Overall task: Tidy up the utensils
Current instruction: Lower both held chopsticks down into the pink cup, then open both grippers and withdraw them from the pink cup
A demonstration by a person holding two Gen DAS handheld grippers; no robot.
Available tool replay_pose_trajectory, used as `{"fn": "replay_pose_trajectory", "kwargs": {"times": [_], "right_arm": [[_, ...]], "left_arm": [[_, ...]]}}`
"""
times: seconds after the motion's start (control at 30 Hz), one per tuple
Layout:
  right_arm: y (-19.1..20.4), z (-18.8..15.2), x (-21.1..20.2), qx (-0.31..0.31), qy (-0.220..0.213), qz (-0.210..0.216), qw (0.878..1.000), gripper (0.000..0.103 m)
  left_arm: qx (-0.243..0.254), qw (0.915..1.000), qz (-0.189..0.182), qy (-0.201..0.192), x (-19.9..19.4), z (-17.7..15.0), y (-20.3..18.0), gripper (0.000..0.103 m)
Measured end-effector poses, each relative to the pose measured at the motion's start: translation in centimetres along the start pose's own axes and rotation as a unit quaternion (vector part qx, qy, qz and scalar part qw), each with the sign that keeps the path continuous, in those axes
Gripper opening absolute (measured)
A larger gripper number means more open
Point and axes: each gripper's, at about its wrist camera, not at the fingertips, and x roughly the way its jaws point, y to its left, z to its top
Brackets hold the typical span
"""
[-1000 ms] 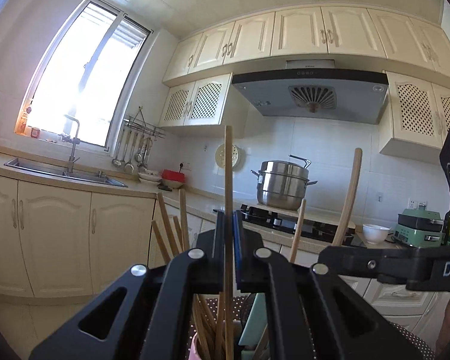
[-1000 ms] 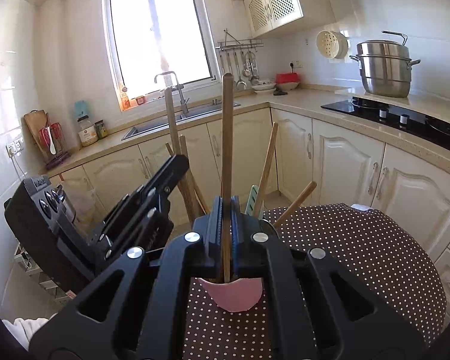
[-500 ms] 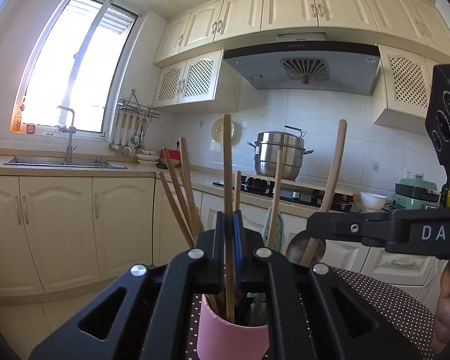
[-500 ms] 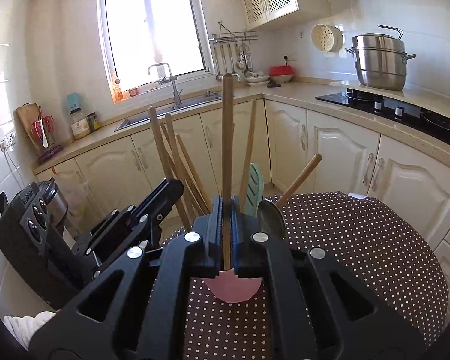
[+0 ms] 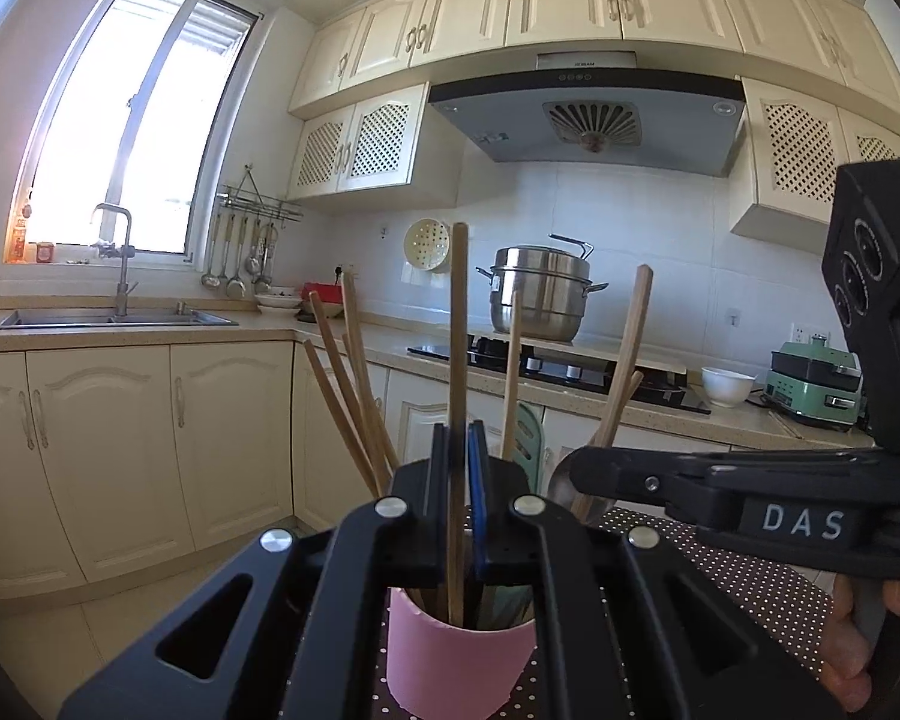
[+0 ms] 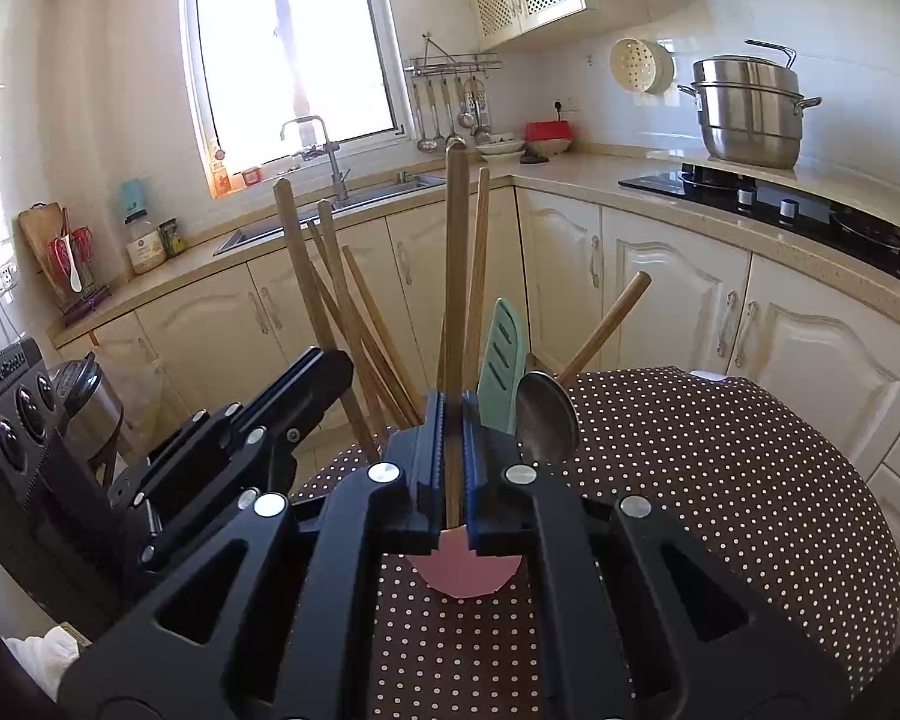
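Nearly done, by the look of it. Pink cup [image 5: 459, 654] standing on the dotted worktop [image 6: 720, 480], already bristling with wooden handles [image 6: 306, 276], a green spatula [image 6: 501, 354] and a metal spoon [image 6: 546, 420].

Left gripper [image 5: 459, 504] clamped on a thin wooden stick [image 5: 459, 330], held upright with its lower end down inside the cup mouth. Right gripper [image 6: 452, 450] clamped likewise on a thicker wooden handle [image 6: 455, 252], upright, lower end dropping toward the cup behind the fingers. Both utensils still gripped, not released; letting go of each seems the only step left for this pair.

Hard to judge: whether either lower end rests on the cup bottom, hidden by the cup wall and the gripper bodies. In the right view only a sliver of pink rim showing, so cannot tell if that handle is truly inside or just above the mouth. What kind of utensil each stick is, unclear, working ends out of sight. Worktop near the person blocked by both grippers, so any utensils still lying loose cannot be ruled out. Part of a hand [image 5: 852, 648] at the lower right edge, mostly cut off.
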Motion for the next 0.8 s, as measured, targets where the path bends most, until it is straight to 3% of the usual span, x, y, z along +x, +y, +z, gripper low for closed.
{"fn": "replay_pose_trajectory", "kwargs": {"times": [0.03, 0.07, 0.3, 0.57, 0.8], "right_arm": [[0.0, -0.1, 0.0, 0.003, 0.002, 0.002, 1.0, 0.006], [0.0, -0.2, 0.0, 0.005, 0.004, 0.002, 1.0, 0.006], [0.4, -0.9, -1.1, 0.011, -0.007, -0.013, 1.0, 0.007], [1.5, -1.2, -4.4, 0.012, -0.031, -0.029, 0.999, 0.007], [3.6, -2.5, -9.7, 0.004, -0.068, -0.041, 0.997, 0.007]], "left_arm": [[-0.001, 1.0, -0.002, 0.003, -0.1, 0.1, 0.0, 0.016], [-0.005, 1.0, -0.003, 0.006, -0.3, 0.2, 0.1, 0.033], [-0.011, 0.9998, 0.002, 0.014, -2.4, 0.8, 0.5, 0.06], [-0.004, 0.9983, 0.033, 0.049, -5.5, 2.0, 0.4, 0.071], [0.012, 0.9966, 0.051, 0.063, -10.2, 3.4, -0.6, 0.083]]}}
